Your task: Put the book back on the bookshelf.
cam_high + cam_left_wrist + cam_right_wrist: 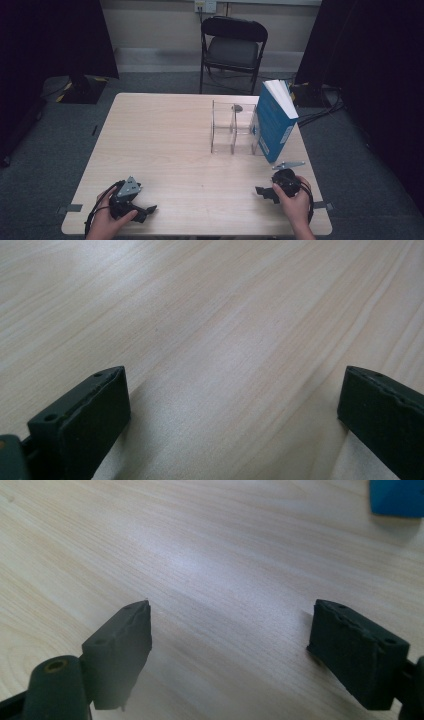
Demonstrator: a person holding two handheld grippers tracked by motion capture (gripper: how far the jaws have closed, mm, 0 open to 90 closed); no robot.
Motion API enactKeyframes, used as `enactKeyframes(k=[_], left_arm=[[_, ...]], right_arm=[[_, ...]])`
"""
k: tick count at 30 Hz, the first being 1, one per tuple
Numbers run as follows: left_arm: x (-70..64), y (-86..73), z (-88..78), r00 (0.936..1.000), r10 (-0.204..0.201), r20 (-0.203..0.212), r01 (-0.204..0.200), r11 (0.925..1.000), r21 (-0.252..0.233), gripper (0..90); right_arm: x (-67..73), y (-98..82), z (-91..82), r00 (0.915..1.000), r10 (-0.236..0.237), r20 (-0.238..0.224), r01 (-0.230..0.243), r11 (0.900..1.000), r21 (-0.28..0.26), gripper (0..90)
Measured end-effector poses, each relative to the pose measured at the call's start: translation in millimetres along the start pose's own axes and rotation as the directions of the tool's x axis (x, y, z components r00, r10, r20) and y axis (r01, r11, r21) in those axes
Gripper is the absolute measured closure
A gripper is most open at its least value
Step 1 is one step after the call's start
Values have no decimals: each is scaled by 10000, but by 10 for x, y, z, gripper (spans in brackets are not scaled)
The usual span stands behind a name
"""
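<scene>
The left gripper (145, 210) is lying at the lower left of the high view, the right gripper (264, 192) at lower right, both with jaws gaping, empty. The book (276, 120) is leaning against the clear rack (234, 128), right of centre.

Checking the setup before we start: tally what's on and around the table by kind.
Blue book: 1
Clear acrylic organizer: 1
Gripper: 2, left gripper and right gripper, both open
Black folding chair: 1
Total: 5
</scene>
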State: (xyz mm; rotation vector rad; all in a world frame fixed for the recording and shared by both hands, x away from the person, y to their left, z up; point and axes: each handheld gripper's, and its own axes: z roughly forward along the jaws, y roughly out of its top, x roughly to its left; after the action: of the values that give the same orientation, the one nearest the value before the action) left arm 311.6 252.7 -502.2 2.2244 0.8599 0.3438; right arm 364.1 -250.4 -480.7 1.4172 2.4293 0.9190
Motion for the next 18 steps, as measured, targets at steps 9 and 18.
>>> enactKeyframes(k=[9,18], left_arm=[[-5,-1,3,10000,-70,2,70,10000,-56,0],[-1,-1,1,10000,-4,0,4,10000,-8,0]], right_arm=[[94,-152,70,9887,-1109,1008,1211,9875,-1009,140],[78,-234,84,9887,-1154,955,1304,9769,-1694,135]])
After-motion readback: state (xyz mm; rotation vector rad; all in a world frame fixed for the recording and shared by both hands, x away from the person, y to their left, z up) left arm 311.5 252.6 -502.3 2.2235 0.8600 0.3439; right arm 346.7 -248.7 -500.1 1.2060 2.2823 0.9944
